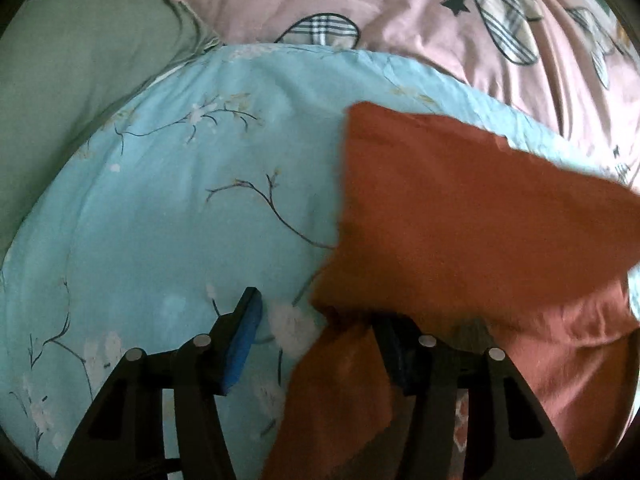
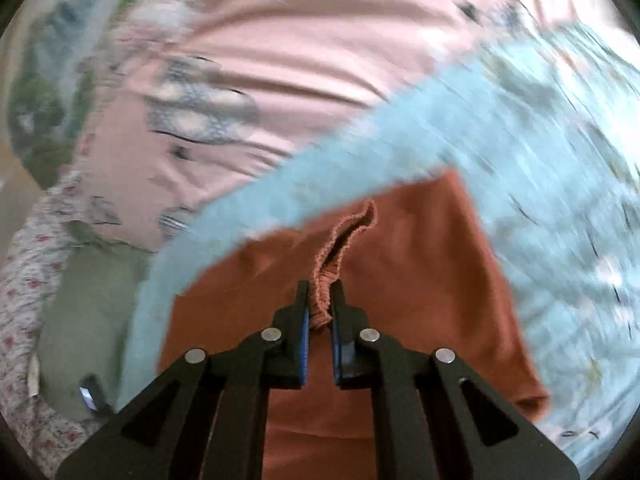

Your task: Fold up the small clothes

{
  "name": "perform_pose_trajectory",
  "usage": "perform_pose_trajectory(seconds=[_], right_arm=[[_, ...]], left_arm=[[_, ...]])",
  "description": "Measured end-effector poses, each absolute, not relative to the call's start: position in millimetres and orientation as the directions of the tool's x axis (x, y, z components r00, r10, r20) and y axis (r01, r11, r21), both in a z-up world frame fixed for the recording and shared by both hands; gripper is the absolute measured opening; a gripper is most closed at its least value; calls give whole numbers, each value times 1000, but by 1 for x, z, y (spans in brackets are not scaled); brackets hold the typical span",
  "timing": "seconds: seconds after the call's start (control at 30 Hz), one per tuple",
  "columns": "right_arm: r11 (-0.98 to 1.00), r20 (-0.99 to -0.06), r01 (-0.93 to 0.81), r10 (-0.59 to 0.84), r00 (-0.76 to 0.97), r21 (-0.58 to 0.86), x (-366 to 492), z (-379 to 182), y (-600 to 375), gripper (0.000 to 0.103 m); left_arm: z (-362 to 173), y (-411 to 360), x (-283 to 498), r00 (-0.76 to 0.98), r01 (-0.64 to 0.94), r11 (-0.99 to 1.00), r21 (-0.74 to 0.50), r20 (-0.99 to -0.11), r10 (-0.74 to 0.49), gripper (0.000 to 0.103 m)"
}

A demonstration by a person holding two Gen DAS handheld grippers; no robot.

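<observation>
A rust-orange garment point(image 1: 460, 208) lies partly folded on a light blue floral quilt point(image 1: 180, 184). My left gripper point(image 1: 316, 320) is open; its left finger is over bare quilt and its right finger is under the edge of the orange cloth. In the right wrist view, my right gripper point(image 2: 321, 300) is shut on the gathered elastic waistband point(image 2: 326, 296) of the same orange garment point(image 2: 420, 260), which hangs and spreads below it over the quilt point(image 2: 540, 160). That view is motion-blurred.
A pink duvet with plaid shapes and stars point(image 1: 400, 12) lies behind the quilt. A green pillow point(image 1: 72, 80) is at the left. In the right wrist view a floral sheet point(image 2: 24, 300) and a small dark object point(image 2: 90, 396) lie at the lower left.
</observation>
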State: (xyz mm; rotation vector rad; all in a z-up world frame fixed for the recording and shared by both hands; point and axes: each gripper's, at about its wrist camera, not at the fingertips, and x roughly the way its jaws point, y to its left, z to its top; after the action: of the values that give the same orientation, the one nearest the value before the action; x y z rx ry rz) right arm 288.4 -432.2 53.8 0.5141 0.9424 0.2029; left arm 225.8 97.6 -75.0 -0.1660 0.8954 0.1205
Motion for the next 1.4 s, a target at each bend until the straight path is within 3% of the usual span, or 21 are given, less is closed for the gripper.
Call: perform_pose_trajectory(seconds=[0.13, 0.33, 0.47, 0.6, 0.63, 0.73, 0.8, 0.87, 0.93, 1.4], right_arm=[[872, -769, 96, 366, 525, 480, 290, 20, -440, 10], [867, -690, -16, 407, 598, 498, 288, 54, -428, 10], [919, -780, 46, 305, 546, 392, 291, 29, -433, 10], [920, -818, 84, 295, 494, 383, 288, 10, -441, 10], [918, -812, 92, 290, 506, 385, 285, 16, -443, 16], [923, -792, 121, 241, 560, 366, 266, 40, -459, 19], [911, -771, 125, 251, 586, 392, 246, 53, -475, 27], [912, -768, 119, 253, 588, 392, 224, 62, -487, 43], [918, -776, 89, 272, 569, 387, 198, 65, -494, 49], [905, -818, -60, 406, 406, 420, 32, 54, -501, 49]], left_arm=[[-79, 104, 226, 613, -193, 974, -117, -790, 27, 56], [-76, 118, 224, 623, -216, 955, -206, -782, -28, 56], [-81, 130, 223, 625, -231, 930, -287, -776, -84, 56], [-80, 125, 222, 624, -212, 943, -258, -778, -73, 56], [-80, 123, 222, 621, -209, 945, -251, -781, -70, 56], [-79, 123, 219, 618, -199, 949, -245, -783, -73, 57], [-78, 126, 214, 615, -189, 952, -241, -785, -76, 57], [-75, 128, 205, 610, -181, 957, -226, -789, -71, 56], [-70, 131, 190, 610, -156, 964, -215, -788, -77, 56], [-47, 116, 49, 587, 95, 965, -244, -770, -252, 69]])
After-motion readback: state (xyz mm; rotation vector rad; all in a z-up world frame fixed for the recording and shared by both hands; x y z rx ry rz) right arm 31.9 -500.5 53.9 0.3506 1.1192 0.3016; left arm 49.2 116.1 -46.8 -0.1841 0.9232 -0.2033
